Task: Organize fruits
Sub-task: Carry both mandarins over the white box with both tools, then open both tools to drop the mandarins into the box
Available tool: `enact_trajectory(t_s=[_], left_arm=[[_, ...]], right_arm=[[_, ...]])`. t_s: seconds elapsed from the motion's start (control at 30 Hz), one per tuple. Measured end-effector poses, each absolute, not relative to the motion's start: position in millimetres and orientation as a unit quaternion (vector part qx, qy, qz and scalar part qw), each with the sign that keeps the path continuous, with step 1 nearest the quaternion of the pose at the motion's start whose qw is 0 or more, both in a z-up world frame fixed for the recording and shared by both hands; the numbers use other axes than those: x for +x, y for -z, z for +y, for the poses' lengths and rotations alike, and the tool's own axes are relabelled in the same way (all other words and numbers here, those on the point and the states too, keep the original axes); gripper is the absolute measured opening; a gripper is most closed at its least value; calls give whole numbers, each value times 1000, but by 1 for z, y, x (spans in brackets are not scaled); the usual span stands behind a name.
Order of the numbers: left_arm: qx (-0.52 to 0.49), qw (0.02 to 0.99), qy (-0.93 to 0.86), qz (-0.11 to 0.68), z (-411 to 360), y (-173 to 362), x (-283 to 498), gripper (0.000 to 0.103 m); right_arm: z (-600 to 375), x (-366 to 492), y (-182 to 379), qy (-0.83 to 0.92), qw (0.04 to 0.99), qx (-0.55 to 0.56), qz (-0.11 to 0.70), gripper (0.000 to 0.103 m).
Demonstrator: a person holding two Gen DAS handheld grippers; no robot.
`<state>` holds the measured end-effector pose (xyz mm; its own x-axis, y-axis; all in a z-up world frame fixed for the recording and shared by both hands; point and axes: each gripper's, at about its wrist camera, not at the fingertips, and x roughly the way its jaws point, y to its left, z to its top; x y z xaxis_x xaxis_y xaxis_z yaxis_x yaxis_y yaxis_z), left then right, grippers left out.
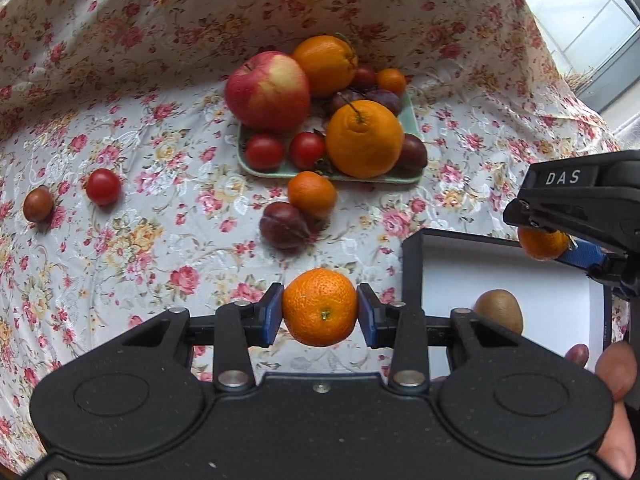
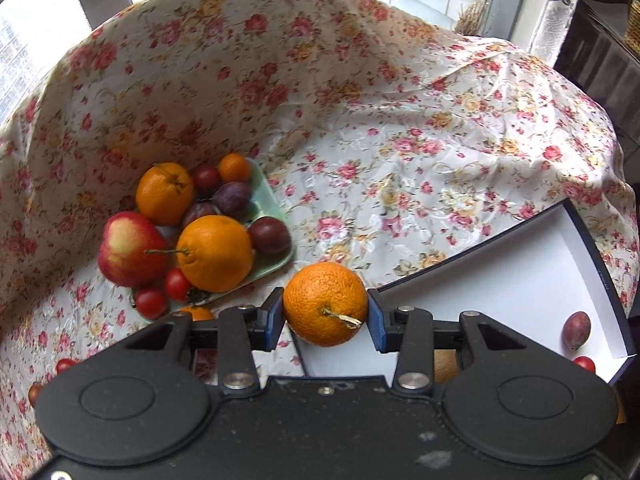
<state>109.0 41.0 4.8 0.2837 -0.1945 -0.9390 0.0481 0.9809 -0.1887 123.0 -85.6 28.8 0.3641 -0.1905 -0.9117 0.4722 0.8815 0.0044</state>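
My left gripper [image 1: 320, 307] is shut on a small mandarin [image 1: 320, 306], held above the floral cloth just left of the white box [image 1: 520, 280]. My right gripper [image 2: 326, 305] is shut on another mandarin [image 2: 326, 304] with a dry stem, held over the box's near left corner [image 2: 460, 280]; it also shows in the left wrist view [image 1: 543, 244]. The green tray [image 1: 250, 160] holds an apple [image 1: 267, 91], two large oranges [image 1: 364, 138], plums and tomatoes. The box holds a kiwi [image 1: 500, 312], a plum [image 2: 576, 330] and a tomato [image 2: 585, 363].
Loose on the cloth: a mandarin [image 1: 311, 194], a plum [image 1: 283, 225], a tomato [image 1: 103, 186] and a brown fruit [image 1: 38, 203]. The cloth rises as a draped wall behind the tray. A window lies beyond.
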Motion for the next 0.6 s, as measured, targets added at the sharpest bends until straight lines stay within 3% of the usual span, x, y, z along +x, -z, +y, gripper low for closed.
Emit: enact_trajectory(t_s=[0.37, 0.6], left_arm=[[-15, 776, 181, 605, -60, -6, 80, 47], [-4, 764, 204, 612, -90, -1, 74, 48]], right_arm=[[-221, 78, -20, 319, 763, 200, 527, 44], [-257, 59, -16, 345, 753, 204, 523, 44]])
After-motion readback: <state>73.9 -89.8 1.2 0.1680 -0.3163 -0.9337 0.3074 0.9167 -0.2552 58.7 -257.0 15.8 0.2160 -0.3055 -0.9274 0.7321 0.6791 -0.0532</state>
